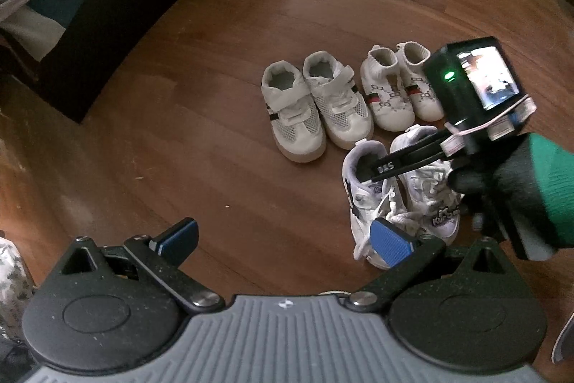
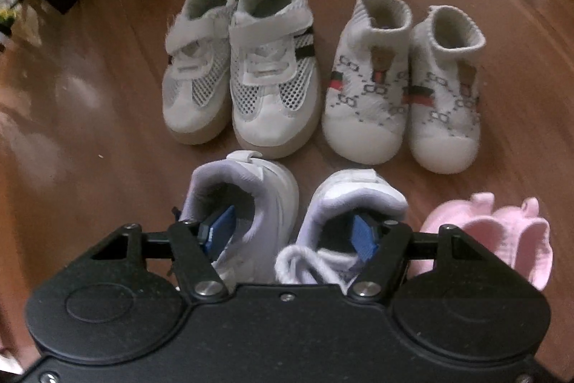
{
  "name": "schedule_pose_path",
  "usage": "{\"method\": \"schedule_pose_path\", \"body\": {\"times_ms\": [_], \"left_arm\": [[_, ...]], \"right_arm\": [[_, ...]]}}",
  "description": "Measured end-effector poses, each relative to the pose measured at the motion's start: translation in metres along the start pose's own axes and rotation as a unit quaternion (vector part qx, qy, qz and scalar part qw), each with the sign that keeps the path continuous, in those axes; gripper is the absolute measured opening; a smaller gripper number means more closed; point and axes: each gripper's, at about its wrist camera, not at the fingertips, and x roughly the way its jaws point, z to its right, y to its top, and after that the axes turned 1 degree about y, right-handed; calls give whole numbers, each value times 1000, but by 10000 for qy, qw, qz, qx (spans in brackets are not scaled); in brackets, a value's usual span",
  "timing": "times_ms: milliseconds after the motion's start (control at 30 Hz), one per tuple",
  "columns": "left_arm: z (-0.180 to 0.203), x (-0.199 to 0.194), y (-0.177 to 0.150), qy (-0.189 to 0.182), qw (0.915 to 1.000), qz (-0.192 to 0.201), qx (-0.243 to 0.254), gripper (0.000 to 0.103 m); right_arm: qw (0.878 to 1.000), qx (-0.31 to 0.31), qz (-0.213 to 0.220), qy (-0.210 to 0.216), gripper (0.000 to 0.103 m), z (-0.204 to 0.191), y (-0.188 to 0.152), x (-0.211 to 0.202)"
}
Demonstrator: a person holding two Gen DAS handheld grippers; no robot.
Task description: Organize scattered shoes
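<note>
Left wrist view: left gripper point(image 1: 283, 241) jaws wide, empty, over bare floor point(image 1: 215, 149); strap sneakers point(image 1: 312, 103) and knit booties point(image 1: 398, 88) already paired mid-floor, side by side. Right wrist view: right gripper point(image 2: 288, 234) part open, one finger inside each lace-up sneaker point(image 2: 294, 221), grip unclear; pink shoes point(image 2: 502, 236) just beside, seemingly paired. Nearly finished.

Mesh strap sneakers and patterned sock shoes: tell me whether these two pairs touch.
Apart. The right wrist view shows bare floor between the mesh strap sneakers and the patterned sock shoes.
</note>
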Motion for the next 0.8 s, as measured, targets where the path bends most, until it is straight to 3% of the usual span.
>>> {"method": "schedule_pose_path", "body": {"times_ms": [233, 333, 400, 567, 800], "left_arm": [[-7, 4, -1, -64, 9999, -27, -87, 102], [-8, 5, 1, -116, 9999, -18, -127, 102], [-6, 4, 2, -130, 9998, 1, -119, 102], [-2, -3, 5, -145, 9998, 112, -72, 102], [3, -15, 16, -152, 9994, 278, -115, 102]], "right_arm": [[9992, -283, 107, -265, 67, -12, 0, 14], [9986, -273, 212, -408, 46, -13, -1, 11], [9987, -183, 296, -384, 25, -9, -2, 7], [9983, -168, 515, -234, 22, -17, -10, -6], [9937, 295, 1006, 392, 21, -22, -31, -51]]}}
